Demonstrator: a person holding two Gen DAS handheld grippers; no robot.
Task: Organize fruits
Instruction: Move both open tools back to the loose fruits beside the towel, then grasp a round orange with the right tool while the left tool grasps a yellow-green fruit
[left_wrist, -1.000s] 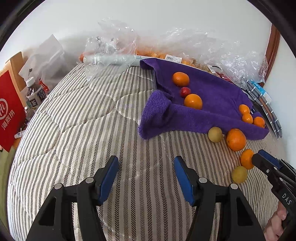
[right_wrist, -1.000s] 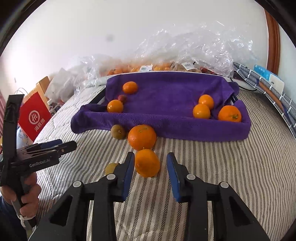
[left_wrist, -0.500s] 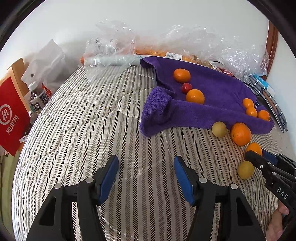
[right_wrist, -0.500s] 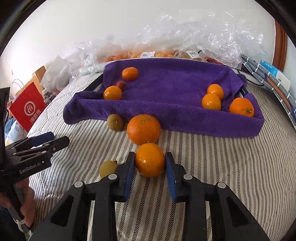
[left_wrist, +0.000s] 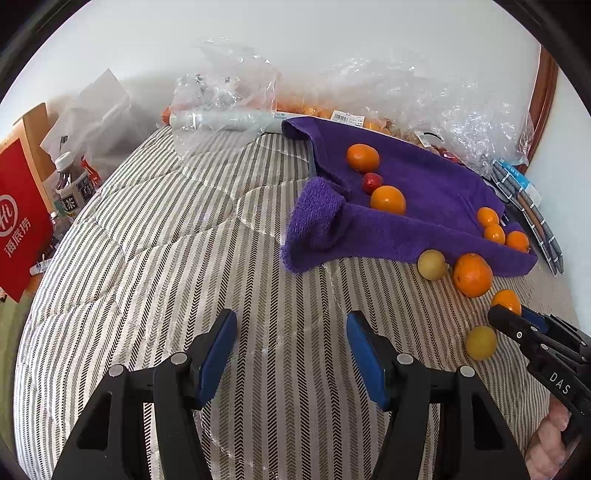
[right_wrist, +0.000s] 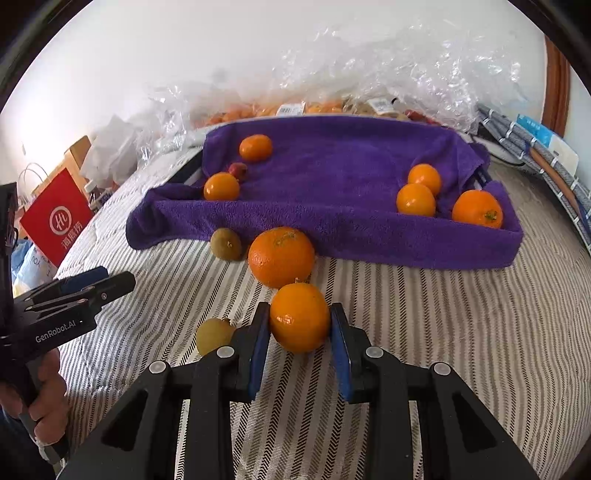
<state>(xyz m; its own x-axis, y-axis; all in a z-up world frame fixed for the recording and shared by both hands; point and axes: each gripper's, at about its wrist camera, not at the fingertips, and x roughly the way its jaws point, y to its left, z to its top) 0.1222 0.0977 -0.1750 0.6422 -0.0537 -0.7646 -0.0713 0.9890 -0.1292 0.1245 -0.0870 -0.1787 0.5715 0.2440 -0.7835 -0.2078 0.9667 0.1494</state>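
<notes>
Right tongs (right_wrist: 300, 332) clamped on small round orange mandarin (right_wrist: 299, 316), blue pads touching both sides, on striped bed cover (right_wrist: 443, 325) just before larger orange (right_wrist: 280, 256). Yellow-green round fruit (right_wrist: 213, 335) beside left pad. Purple terry towel (right_wrist: 332, 173) beyond. Left tongs (left_wrist: 291, 354) apart, holding nothing, above the bed.

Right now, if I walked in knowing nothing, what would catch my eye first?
Probably the bright orange squeezed between the blue pads of the right tool, low in the middle of its view. Behind it lies a purple towel dotted with more oranges on the striped bedcover. The left tool hangs open over bare stripes.
</notes>
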